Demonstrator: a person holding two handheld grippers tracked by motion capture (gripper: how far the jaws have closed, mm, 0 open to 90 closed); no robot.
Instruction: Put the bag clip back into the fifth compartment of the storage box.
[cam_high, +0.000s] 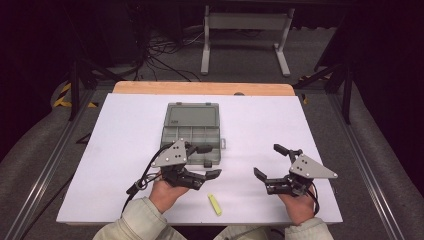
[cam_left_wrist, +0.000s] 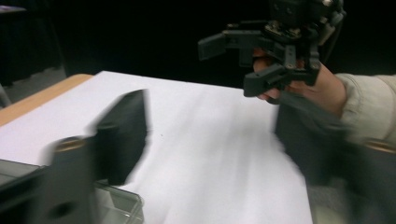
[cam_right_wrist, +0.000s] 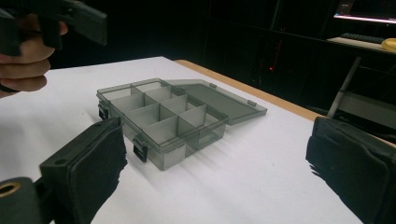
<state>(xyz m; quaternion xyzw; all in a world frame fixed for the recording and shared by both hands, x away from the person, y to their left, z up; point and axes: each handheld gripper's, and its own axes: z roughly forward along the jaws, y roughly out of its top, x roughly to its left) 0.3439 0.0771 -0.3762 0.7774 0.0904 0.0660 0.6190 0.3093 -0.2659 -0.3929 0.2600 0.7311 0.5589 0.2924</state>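
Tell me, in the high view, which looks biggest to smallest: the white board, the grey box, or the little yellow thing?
1. White board, biggest.
2. Grey box, lid open.
3. Little yellow thing, smallest, near the person's edge.

We see a white-topped table (cam_high: 125, 150) carrying an open grey compartment box (cam_high: 192, 131) ahead of our left jaws and a yellow stick (cam_high: 214, 204) just behind them.

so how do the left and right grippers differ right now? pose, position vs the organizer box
The left gripper sits at the near edge of the open compartment box, its far jaw over the box; the right gripper is off to the side over bare white table, apart from the box. The left gripper points right, the right gripper points left, so they face each other. Shared: both are hand-held, open and hold nothing, and each carries a grey three-cornered plate.
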